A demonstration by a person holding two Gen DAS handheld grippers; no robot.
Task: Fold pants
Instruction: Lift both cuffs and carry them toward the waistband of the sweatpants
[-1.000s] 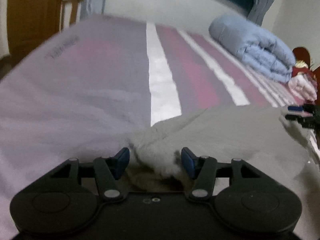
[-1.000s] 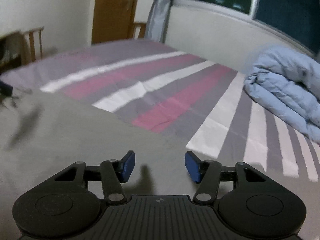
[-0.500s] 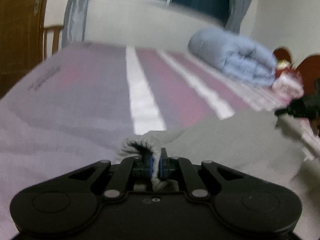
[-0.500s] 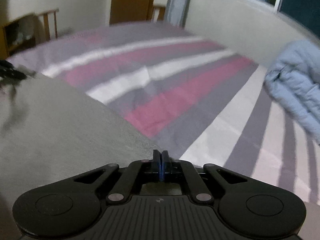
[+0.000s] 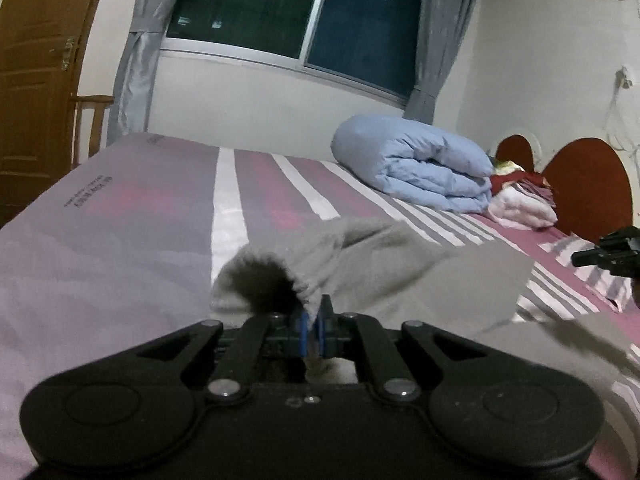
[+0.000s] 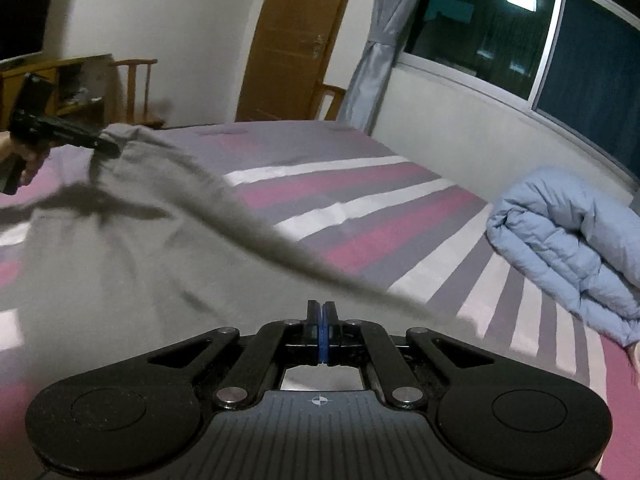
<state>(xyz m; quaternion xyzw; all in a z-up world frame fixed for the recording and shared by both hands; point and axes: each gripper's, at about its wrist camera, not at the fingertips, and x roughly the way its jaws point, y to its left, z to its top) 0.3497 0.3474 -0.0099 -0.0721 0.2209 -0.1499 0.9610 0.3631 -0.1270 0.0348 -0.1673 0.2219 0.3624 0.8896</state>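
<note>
On striped bed [image 5: 120, 248]: one pair of grey pants [image 5: 400, 264], partly lifted off the sheet, stretched between two grippers. Left gripper [image 5: 314, 330]: jaws clenched on the ribbed edge of an open cuff. Right gripper [image 6: 322, 332]: blue pads pressed together, pinching the pants' far edge, cloth running taut away from it. Rolled blue duvet [image 6: 568, 248] lying well apart, toward the headboard [image 5: 588, 184]. Hand [image 6: 28, 160] visible on the left gripper's grip

Striped bed [image 5: 160, 216], dark window [image 5: 360, 28], wooden door [image 6: 296, 40]
</note>
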